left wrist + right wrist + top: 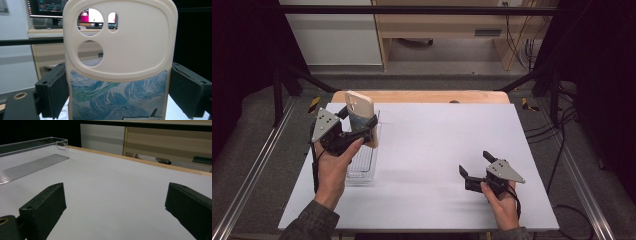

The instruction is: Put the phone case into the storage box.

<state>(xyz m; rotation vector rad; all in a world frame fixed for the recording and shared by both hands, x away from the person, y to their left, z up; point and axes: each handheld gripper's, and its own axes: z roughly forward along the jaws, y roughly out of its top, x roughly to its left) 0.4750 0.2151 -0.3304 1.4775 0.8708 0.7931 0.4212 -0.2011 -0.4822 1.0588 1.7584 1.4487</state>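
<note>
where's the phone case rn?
High view: phone case upright at the table's left, clamped in the left claw, above the clear tray.

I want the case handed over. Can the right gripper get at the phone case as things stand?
Probably yes: the right gripper is open, bare table lies between, and the phone case stands tall in the left gripper.

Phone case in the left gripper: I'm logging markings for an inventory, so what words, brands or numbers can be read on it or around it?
None legible.
Phone case: painted blue swirls, no lettering.
Monitors behind: on-screen content too blurred to read.
Left gripper, clear tray: no labels.
</note>
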